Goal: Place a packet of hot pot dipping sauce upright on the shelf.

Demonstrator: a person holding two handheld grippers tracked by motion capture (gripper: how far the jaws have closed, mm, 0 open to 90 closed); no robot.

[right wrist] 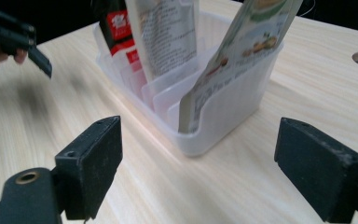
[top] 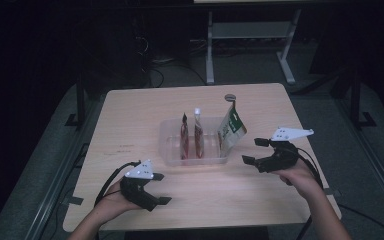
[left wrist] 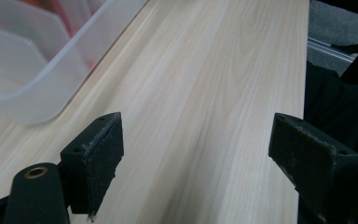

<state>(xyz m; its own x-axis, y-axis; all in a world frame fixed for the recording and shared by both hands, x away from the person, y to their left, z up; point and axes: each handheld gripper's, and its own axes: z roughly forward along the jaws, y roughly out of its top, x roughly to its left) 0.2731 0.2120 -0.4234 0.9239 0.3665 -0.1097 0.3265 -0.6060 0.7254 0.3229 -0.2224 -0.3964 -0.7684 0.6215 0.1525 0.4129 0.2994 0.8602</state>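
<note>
Grippers: left gripper (top: 162, 188) and right gripper (top: 254, 151) both gape wide, empty.
Bin (top: 172, 147): packets' (right wrist: 165, 37) tops cut off (print illegible).

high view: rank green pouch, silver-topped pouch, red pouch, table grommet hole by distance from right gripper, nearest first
From the right gripper:
1. Green pouch, leaning at the clear bin's right end.
2. Silver-topped pouch, in the middle of the bin.
3. Red pouch, left of it.
Table grommet hole, at the far edge: too close to call against 2 and 3.
</note>
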